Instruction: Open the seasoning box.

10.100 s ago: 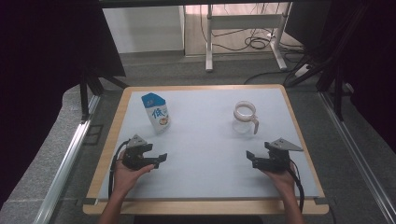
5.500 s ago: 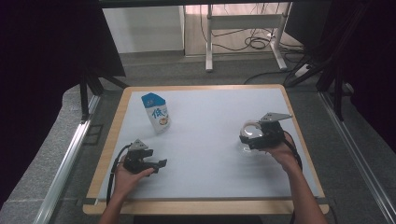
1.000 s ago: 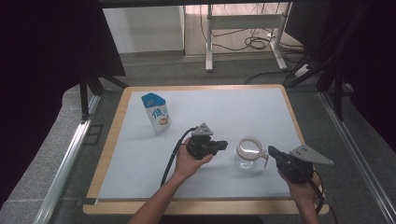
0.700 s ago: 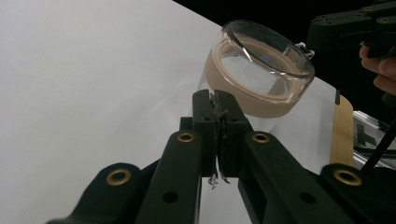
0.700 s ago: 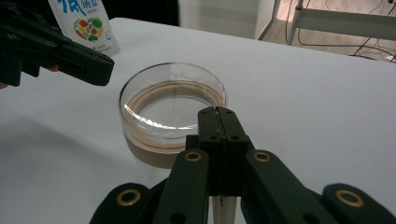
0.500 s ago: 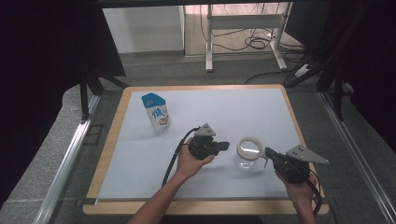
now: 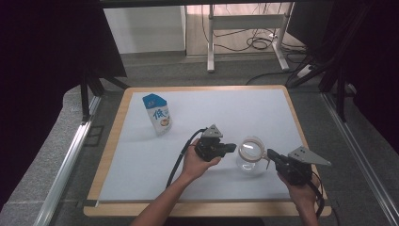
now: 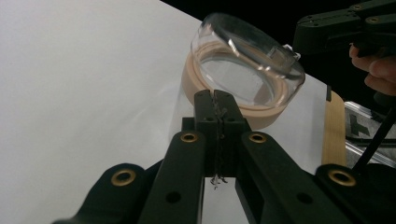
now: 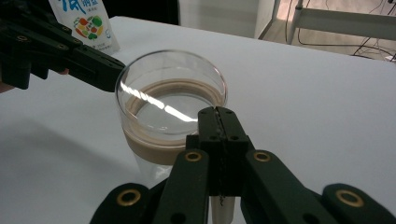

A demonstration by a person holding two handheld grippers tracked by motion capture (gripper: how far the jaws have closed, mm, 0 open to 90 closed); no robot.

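High view: glass jar (image 7: 251, 155) standing near the surface's (image 7: 263, 108) near right corner, between left gripper (image 7: 229, 148) and right gripper (image 7: 271, 154). Both sets of jaws pressed together, tips at the jar, gripping nothing visible.

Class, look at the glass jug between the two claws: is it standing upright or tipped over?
Upright. The jug stands on its base on the table, its round mouth facing up in the high view.
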